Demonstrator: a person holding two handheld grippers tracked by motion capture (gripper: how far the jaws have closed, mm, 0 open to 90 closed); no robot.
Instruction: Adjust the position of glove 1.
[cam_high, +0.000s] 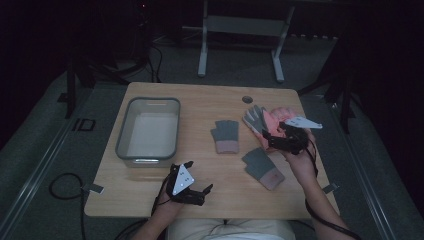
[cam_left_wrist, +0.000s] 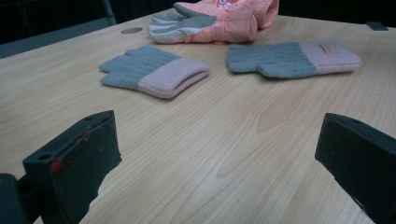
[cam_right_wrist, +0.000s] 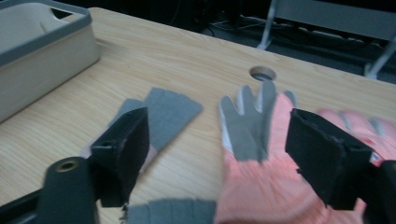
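Right gripper view has the right hand-held gripper (cam_right_wrist: 217, 154) open and empty above the pink gloves (cam_right_wrist: 280, 172) on the tabletop (cam_right_wrist: 154, 60): reach in hand. Next, lower and close on one. Left hand-held gripper (cam_left_wrist: 215, 154) rests open, empty.

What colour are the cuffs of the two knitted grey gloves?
Pale pink cuffs on both knitted gloves, clearest in the left gripper view.
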